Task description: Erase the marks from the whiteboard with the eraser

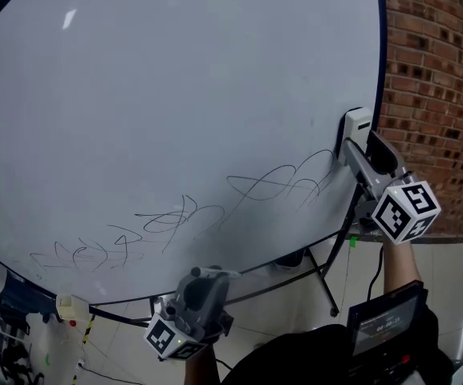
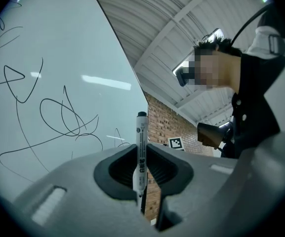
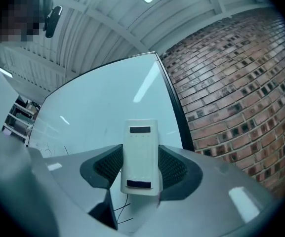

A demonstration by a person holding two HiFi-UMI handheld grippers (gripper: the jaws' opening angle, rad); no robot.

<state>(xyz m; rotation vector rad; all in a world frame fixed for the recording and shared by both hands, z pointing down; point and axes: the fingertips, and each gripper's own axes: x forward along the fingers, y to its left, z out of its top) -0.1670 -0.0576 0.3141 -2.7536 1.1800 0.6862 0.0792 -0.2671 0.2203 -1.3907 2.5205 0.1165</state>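
Marks (image 1: pixel 271 184) cross the lower part of the whiteboard (image 1: pixel 175 79) in the head view, in a loose band that runs from about 8 o'clock up to about 3 o'clock. The right gripper (image 1: pixel 356 147) sits at 3 o'clock at the board's right edge and holds the eraser (image 1: pixel 357 128) up against the surface there, though I cannot tell whether it is touching. The nearest loops begin just beside the eraser toward 8 o'clock. The left gripper (image 1: pixel 207 274) hangs at 6 o'clock, below the board's lower rim and off its surface. A brick wall (image 1: pixel 440 70) fills 2 o'clock.

In the left gripper view, the jaws are pinched on a marker (image 2: pixel 141 152) that stands upright with its cap at 12 o'clock. The scribbled board spreads toward 9 o'clock. This hand carries no eraser.

In the right gripper view, the jaws are clamped on the long sides of the eraser, whose long axis points away toward 12 o'clock. Clean board lies beyond it, and a few line ends show low at 7 o'clock, under the jaws.

My judgement is that the right hand does the wiping. The band of marks lies down and toward 8 o'clock from the eraser, so the stroke likely has to follow that diagonal across to the far end.
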